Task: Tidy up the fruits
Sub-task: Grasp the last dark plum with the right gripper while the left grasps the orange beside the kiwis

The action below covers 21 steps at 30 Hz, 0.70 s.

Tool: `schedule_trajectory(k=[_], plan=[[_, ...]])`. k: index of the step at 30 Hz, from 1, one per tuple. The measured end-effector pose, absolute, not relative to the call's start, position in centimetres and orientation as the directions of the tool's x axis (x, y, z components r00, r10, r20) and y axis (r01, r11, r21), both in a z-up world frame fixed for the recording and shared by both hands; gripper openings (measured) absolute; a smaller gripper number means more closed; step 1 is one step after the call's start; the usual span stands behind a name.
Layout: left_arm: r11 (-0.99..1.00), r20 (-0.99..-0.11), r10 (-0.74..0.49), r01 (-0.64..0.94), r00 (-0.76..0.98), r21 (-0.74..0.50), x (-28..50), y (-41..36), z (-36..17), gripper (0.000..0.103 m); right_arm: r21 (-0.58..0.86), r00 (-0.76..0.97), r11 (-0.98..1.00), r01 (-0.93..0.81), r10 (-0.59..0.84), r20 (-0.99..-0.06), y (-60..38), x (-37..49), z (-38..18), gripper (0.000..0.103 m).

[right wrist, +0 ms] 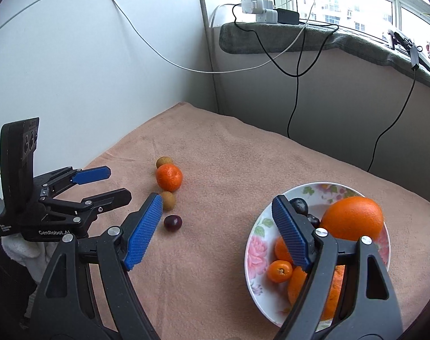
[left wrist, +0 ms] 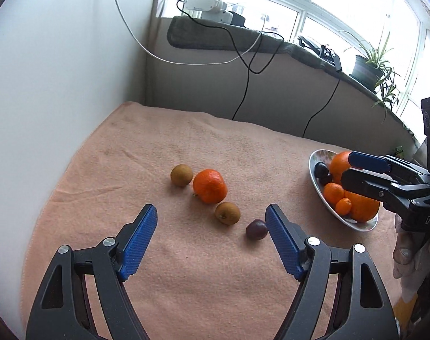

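right wrist view: your floral white ceramic bowl (right wrist: 253,257) is holding oranges and dark plums; four fruits are lying on the peach towel (right wrist: 229,170). both your right gripper (right wrist: 217,221) and left gripper (left wrist: 212,221) are gaping, empty.

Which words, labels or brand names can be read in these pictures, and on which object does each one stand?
"GenRobot.AI": white print on the black body of the left gripper, seen in the right wrist view.
"DAS": cut-off white letters on the body of the right gripper, at the frame edge in the left wrist view.
Small white print at the lower left corner of the left gripper's body: too small to read.
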<state>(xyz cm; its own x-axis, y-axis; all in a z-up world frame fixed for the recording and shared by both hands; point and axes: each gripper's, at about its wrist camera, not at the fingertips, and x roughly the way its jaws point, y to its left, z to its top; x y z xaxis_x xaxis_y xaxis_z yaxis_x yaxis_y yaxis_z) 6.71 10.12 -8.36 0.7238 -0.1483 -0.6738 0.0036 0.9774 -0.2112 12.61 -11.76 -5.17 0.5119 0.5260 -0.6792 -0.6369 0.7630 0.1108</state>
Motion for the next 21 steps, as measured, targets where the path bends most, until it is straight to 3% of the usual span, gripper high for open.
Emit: schedule_trajectory(k=[2,6,11,14,19,21], plan=[[0.973,-0.679,-0.154,-0.007,0.718,-0.229,6.8,10.8,-8.7,0.07,0.115,0.494,0.75,-0.651,0.534,-0.687,-11.0,12.2,-5.7,0.082],[0.964,-0.681,-0.178,-0.013,0.71,-0.265,6.9,11.6,-9.2,0.066,0.128,0.458,0.73,-0.671,0.544,-0.703,-9.7,11.4,-6.8,0.082],[0.949,-0.675,-0.228,0.005,0.701,-0.315,8.0,11.6,-9.4,0.052,0.144,0.412,0.708,-0.691,0.55,-0.726,-8.1,11.0,-8.3,0.081],[0.942,-0.675,-0.251,0.014,0.694,-0.336,8.8,11.4,-9.6,0.051,0.154,0.389,0.704,-0.694,0.546,-0.742,-7.4,10.9,-9.2,0.074],[0.931,-0.677,-0.273,0.01,0.684,-0.365,10.3,11.1,-9.9,0.051,0.163,0.367,0.702,-0.693,0.538,-0.759,-6.4,11.0,-10.3,0.071],[0.926,-0.68,-0.28,0.003,0.678,-0.378,10.9,11.1,-10.3,0.051,0.167,0.359,0.704,-0.691,0.535,-0.765,-6.2,11.2,-10.7,0.06]])
